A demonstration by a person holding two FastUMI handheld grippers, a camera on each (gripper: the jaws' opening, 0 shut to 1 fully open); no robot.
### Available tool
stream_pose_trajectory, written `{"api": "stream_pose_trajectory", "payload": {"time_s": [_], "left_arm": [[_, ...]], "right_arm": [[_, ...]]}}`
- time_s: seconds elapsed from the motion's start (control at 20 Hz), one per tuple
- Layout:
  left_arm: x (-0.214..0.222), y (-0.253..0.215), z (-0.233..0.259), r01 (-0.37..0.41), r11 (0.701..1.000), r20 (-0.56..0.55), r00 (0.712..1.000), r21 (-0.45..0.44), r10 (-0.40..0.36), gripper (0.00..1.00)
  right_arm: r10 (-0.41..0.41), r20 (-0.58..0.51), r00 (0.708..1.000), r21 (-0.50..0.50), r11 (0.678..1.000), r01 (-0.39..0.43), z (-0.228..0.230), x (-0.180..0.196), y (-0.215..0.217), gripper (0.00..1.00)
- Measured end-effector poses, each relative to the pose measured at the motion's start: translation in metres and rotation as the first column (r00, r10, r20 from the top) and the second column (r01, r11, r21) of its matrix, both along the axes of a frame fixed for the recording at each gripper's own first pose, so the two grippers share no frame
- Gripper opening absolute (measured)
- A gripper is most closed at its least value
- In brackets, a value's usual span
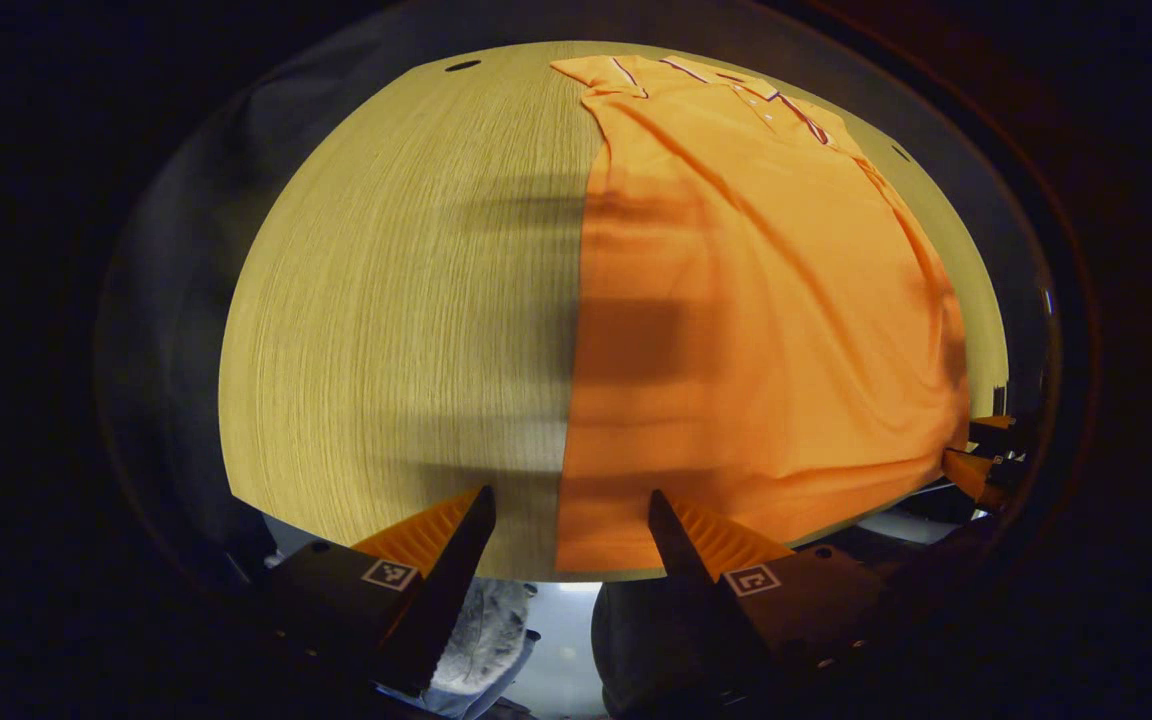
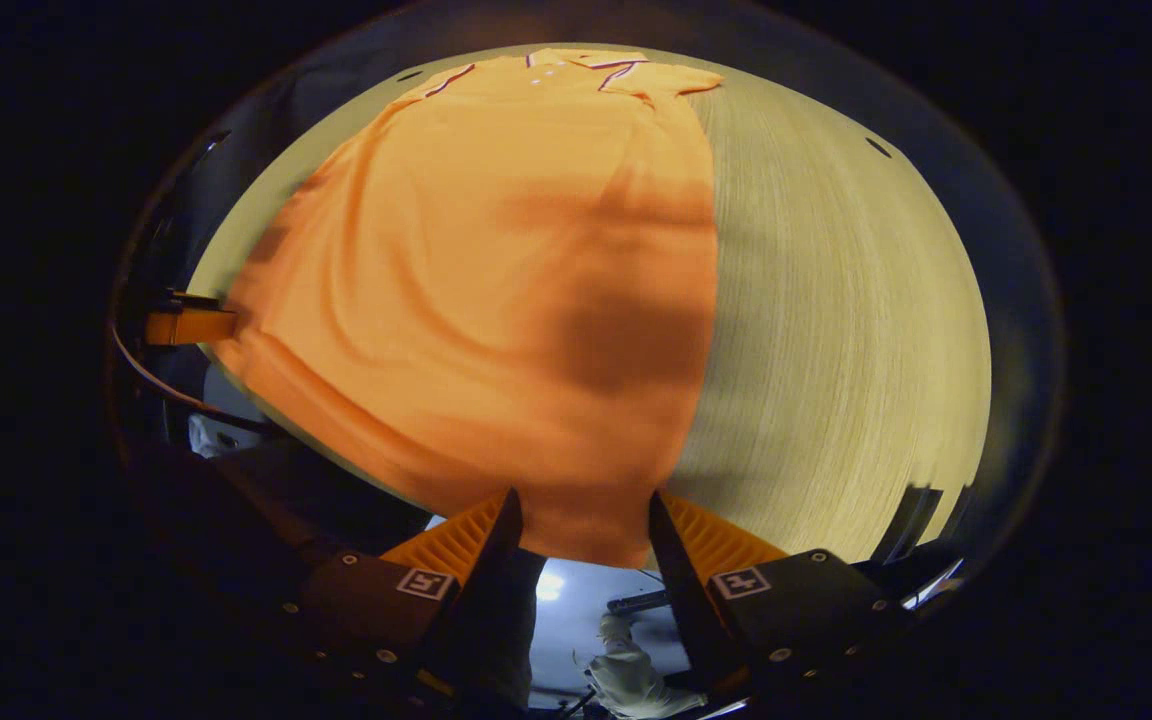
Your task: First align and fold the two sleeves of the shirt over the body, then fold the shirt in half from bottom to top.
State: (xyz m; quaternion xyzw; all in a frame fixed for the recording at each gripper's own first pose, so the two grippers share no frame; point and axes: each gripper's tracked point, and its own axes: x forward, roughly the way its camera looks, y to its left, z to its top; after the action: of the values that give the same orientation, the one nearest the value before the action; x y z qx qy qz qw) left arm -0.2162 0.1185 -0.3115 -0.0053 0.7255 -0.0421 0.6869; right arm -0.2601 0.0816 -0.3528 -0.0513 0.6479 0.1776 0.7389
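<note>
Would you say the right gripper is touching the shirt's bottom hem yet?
Cannot tell. In the right gripper view the right gripper is open, its fingers either side of the shirt hem, but overlap hides any contact or gap.

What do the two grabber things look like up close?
Each one, the left gripper and the right gripper, has two pointed, wedge-shaped fingers with ribbed inner faces. The fingers sit on dark blocks with small screws, and each block carries a little square black-and-white marker.

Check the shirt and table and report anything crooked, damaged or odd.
Nothing stands out. The orange polo shirt lies flat on the wooden table, sleeves folded in, only soft wrinkles. Its hem reaches the near edge.
</note>
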Motion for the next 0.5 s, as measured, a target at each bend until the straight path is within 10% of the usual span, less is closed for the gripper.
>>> {"api": "stream_pose_trajectory", "payload": {"time_s": [0.1,0.2,0.25,0.3,0.5], "left_arm": [[0.0,-0.006,-0.004,0.037,0.999,0.001,0.999,-0.011,-0.037,0.88],[-0.002,-0.018,-0.004,0.088,0.996,0.003,0.996,-0.033,-0.088,0.6],[0.0,-0.021,-0.004,0.082,0.996,0.012,0.997,-0.023,-0.082,0.24],[-0.002,-0.026,-0.003,0.113,0.993,0.004,0.994,-0.03,-0.113,0.1],[0.001,-0.045,0.001,0.099,0.985,0.013,0.995,-0.14,-0.098,0.02]], "right_arm": [[-0.077,-0.023,0.997,0.009,0.997,0.078,0.0,0.001,-0.001,0.55],[-0.206,-0.088,0.975,0.06,0.976,0.211,-0.001,0.003,-0.002,0.22],[-0.258,-0.128,0.957,0.103,0.957,0.272,0.0,0.003,0.002,0.2],[-0.298,-0.159,0.941,0.144,0.936,0.321,0.0,0.006,0.006,0.12],[-0.469,-0.222,0.855,0.231,0.827,0.513,-0.003,0.014,0.014,0.04]]}}
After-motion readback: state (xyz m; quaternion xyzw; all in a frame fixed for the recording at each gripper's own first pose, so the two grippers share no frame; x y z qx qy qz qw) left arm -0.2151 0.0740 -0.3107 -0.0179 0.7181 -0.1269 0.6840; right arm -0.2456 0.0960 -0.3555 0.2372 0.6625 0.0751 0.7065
